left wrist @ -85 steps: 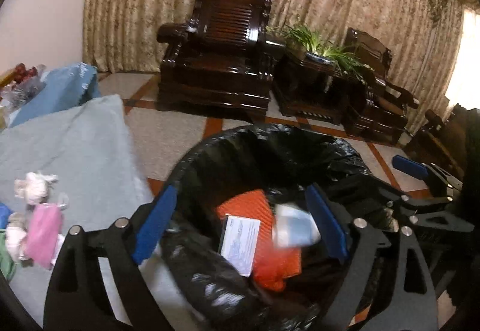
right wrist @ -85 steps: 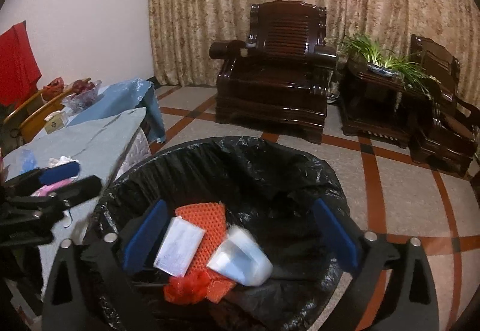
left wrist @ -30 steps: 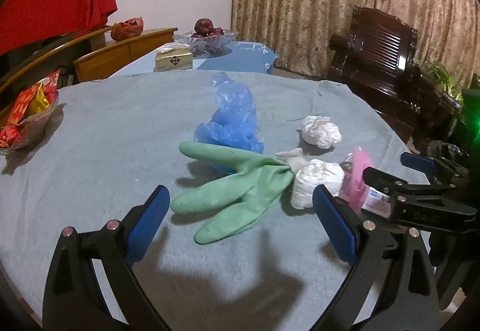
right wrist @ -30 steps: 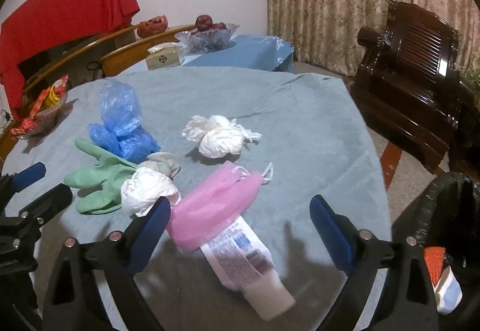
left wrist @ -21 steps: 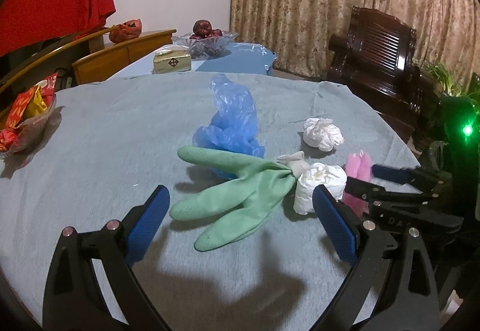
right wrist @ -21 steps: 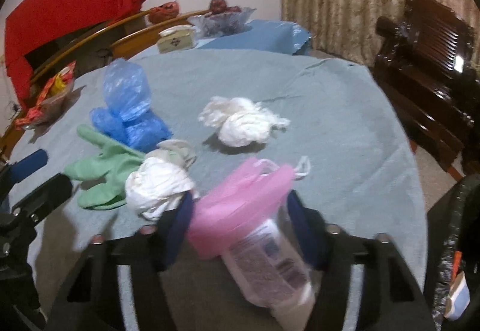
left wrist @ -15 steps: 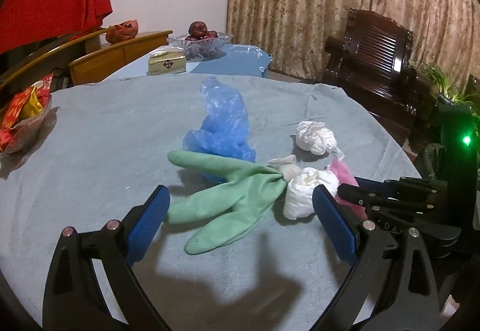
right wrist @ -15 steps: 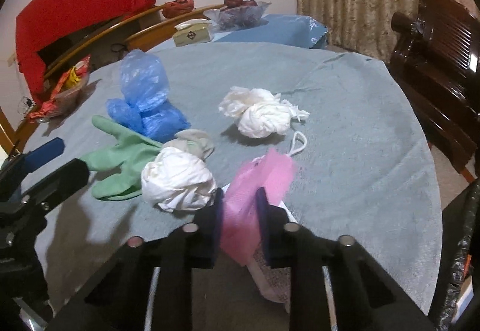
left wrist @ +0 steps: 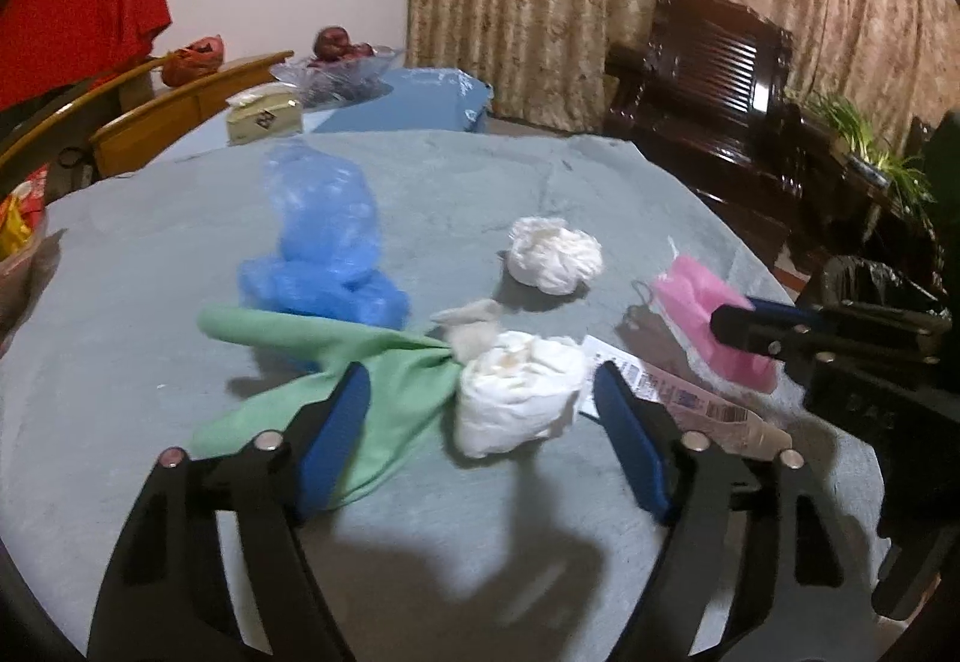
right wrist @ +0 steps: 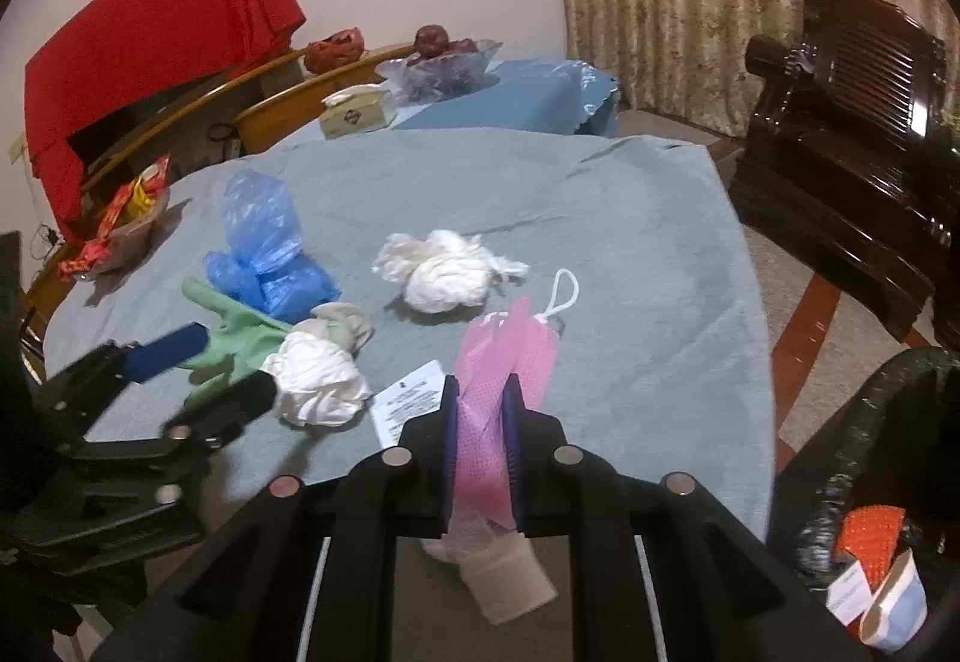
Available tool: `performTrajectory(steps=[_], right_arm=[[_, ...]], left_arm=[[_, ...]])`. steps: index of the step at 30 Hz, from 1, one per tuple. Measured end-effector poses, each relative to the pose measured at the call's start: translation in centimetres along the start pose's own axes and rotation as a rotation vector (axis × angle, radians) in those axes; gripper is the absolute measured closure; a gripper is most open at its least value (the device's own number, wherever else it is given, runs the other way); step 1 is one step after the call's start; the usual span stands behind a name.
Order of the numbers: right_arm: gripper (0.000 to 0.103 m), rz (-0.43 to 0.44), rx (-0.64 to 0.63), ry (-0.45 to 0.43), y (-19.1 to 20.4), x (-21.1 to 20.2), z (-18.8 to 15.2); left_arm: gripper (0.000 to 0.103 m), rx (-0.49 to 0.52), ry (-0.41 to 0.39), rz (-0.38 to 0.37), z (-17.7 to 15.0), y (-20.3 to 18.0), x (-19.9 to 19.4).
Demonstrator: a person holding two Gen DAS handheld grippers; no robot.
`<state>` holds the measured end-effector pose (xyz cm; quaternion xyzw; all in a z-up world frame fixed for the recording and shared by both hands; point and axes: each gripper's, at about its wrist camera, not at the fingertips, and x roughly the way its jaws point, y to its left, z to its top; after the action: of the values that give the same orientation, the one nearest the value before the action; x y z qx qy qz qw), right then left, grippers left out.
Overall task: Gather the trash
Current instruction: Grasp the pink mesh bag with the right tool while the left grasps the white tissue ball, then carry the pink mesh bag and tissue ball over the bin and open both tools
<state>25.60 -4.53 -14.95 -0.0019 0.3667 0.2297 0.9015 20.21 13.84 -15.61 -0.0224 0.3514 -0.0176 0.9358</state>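
Your right gripper point(right wrist: 480, 416) is clamped on the pink mask point(right wrist: 501, 362); its loop point(right wrist: 561, 296) at 12 o'clock may snag (thin grip). Your left gripper point(left wrist: 480, 422) stands apart around the tissue ball point(left wrist: 516, 398).

This is a home living or dining room. Floor-length beige patterned curtains point(left wrist: 690, 2) cover the far wall, and a dark carved wooden armchair point(right wrist: 852, 140) with a slatted back stands before them on a tiled floor with reddish bands. A round table under a grey-blue cloth point(right wrist: 540, 194) fills the middle. Beyond it sit a glass bowl of dark red fruit point(right wrist: 444, 56), a cardboard tissue box point(right wrist: 354, 113) and curved wooden chair backs point(left wrist: 162, 116). A red cloth point(right wrist: 150, 38) hangs on the plain wall, and a green potted plant point(left wrist: 864, 146) grows beside the armchair.
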Motion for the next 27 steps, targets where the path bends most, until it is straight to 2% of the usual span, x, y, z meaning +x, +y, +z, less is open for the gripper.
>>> performTrajectory(steps=[4, 7, 9, 12, 27], right_arm=[[0.089, -0.013, -0.005, -0.011, -0.4, -0.6, -0.1], [0.089, -0.012, 0.006, -0.015, -0.7, -1.0, -0.3], [0.089, -0.01, 0.007, -0.019, -0.8, -1.3, -0.4], [0.089, -0.012, 0.006, -0.03, -1.0, -1.9, -0.5], [0.089, -0.02, 0.013, -0.138, -1.5, -8.8, 0.0]], left_arm=[[0.04, 0.012, 0.041, -0.002, 0.0, -1.0, 1.7], [0.052, 0.025, 0.083, 0.004, -0.3, -1.7, 2.9], [0.06, 0.03, 0.087, 0.016, -0.4, -1.9, 3.0], [0.064, 0.029, 0.079, 0.027, -0.6, -2.0, 2.6], [0.065, 0.013, -0.019, -0.026, 1.2, -4.2, -4.2]])
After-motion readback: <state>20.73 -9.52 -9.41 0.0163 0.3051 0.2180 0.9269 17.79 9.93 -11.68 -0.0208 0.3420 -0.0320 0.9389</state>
